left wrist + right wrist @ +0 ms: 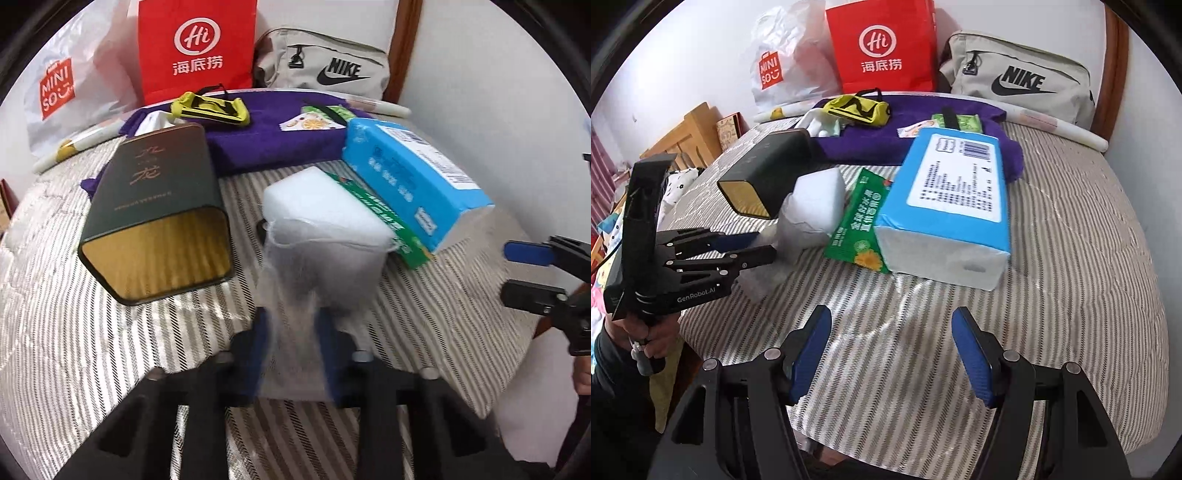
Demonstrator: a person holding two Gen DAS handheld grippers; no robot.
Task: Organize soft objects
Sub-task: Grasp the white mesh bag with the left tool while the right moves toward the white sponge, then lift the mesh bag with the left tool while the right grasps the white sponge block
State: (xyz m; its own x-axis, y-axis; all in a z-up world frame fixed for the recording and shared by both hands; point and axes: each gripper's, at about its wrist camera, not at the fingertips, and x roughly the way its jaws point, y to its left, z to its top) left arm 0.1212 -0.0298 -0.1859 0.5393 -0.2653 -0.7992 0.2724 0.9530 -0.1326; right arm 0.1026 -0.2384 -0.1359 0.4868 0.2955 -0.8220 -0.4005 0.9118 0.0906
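your left tongs (291, 332) pinch the white gauzy cloth (295, 266) hanging off the white foam block (325, 210) mid-bed; your right tongs (892, 354) gape empty. beyond, blue tissue pack (953, 206) and purple towel (273, 136) look unsorted.

The bed cover (1052, 258) is grey-and-white striped. On it lie a purple cloth (871, 144), a sky-blue tissue pack (945, 199), a green packet (857, 225) with an orange flower, a white sponge (325, 206) and a dark green tin (159, 206) with gold inside. At its far edge stands a red bag (886, 44) with a white logo.
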